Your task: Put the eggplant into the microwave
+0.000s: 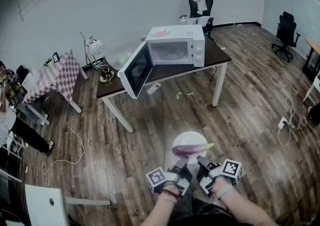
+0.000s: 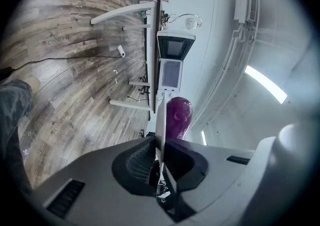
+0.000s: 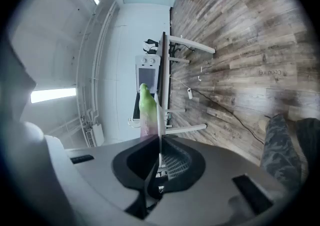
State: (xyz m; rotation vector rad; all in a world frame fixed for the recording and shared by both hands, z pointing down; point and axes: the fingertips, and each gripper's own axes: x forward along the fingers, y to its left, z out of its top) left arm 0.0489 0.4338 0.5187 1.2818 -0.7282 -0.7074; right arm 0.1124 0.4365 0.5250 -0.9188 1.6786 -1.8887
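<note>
A purple eggplant (image 1: 192,148) with a green stem lies on a white plate (image 1: 188,138), held low in front of me over the floor. My left gripper (image 1: 182,162) is shut on the plate's near rim from the left. My right gripper (image 1: 202,161) is shut on the rim just beside it. In the left gripper view the plate (image 2: 161,115) shows edge-on between the jaws, with the eggplant (image 2: 178,116) beyond it. The right gripper view shows the plate edge (image 3: 159,120) and the eggplant's green stem (image 3: 146,102). The white microwave (image 1: 179,46) stands on a dark table (image 1: 220,56) ahead, its door (image 1: 136,70) swung open.
A lamp (image 1: 100,57) stands at the table's left end. A checkered table (image 1: 55,76) and a person (image 1: 12,115) are at the far left. Office chairs (image 1: 200,7) stand at the back and right. Cables (image 1: 290,120) trail across the wooden floor.
</note>
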